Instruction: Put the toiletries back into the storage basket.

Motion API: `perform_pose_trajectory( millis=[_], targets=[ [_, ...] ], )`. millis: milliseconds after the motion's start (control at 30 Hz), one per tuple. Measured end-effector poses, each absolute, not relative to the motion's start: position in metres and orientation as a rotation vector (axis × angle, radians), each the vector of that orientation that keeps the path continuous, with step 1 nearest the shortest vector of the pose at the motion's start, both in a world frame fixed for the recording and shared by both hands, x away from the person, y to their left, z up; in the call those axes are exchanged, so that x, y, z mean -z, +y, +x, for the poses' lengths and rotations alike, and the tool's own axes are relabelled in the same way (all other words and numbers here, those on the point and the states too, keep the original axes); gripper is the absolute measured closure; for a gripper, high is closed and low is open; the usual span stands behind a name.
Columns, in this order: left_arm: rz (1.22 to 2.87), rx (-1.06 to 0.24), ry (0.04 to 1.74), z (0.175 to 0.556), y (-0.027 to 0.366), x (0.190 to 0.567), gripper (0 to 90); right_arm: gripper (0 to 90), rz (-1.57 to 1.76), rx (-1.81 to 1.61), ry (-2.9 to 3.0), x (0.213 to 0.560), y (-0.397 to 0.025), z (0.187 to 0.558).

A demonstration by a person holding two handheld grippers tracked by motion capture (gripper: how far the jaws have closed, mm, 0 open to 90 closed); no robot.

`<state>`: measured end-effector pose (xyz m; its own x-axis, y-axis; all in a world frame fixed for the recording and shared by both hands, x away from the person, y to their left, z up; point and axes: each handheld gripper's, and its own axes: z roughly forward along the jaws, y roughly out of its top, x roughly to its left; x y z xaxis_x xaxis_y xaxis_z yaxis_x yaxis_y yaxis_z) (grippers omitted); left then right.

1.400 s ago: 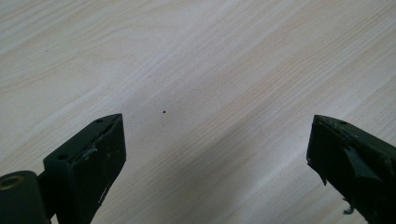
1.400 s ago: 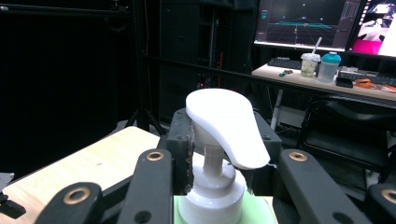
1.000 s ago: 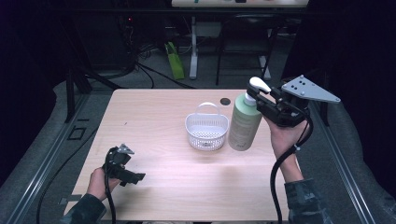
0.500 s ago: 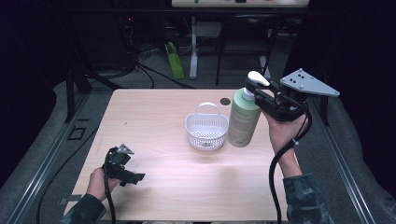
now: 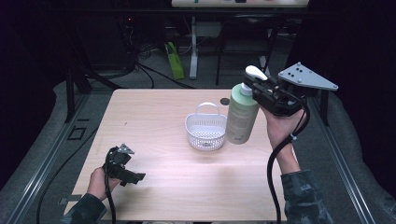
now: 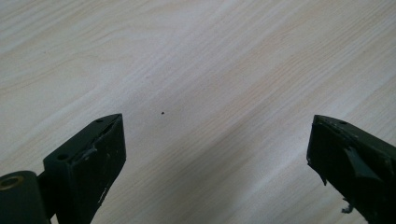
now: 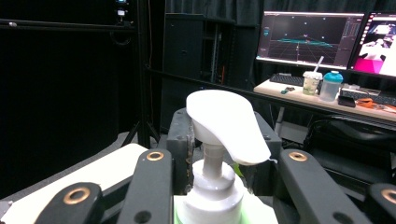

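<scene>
A pale green pump bottle (image 5: 242, 116) with a white pump head (image 7: 226, 123) hangs tilted just right of a white slotted basket (image 5: 206, 130) at the table's middle. My right gripper (image 5: 254, 91) is shut on the bottle's neck under the pump, and in the right gripper view its jaws (image 7: 219, 158) sit on either side of that neck. At the front left of the table, my left gripper (image 5: 134, 177) rests low in a hand. It (image 6: 215, 140) is open over bare wood with nothing between its jaws.
A small dark round thing (image 5: 224, 101) lies on the light wooden table (image 5: 154, 112) behind the basket. Dark floor, cables and stands surround the table. A desk with monitors (image 7: 308, 39) and cups stands beyond.
My right gripper has drawn the bottle slightly upward and to the left, toward the basket, and it now leans. The left gripper has stayed put.
</scene>
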<state>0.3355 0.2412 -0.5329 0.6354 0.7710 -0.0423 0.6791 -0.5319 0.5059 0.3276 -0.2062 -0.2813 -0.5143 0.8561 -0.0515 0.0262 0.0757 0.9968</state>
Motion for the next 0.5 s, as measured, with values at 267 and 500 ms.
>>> perform_pose_trajectory(
  millis=[267, 500],
  targets=[
    [2.377, -0.253, 1.134, 0.3357, 0.2411, 0.5334, 4.6, 67.7, 0.881, -1.519, 1.657, 0.2767, -0.2042, 0.3299],
    [2.375, -0.259, 1.142, 0.3361, 0.2425, 0.5334, 4.7, 67.7, 0.877, -1.516, 1.657, 0.2736, -0.2024, 0.3342]
  ],
)
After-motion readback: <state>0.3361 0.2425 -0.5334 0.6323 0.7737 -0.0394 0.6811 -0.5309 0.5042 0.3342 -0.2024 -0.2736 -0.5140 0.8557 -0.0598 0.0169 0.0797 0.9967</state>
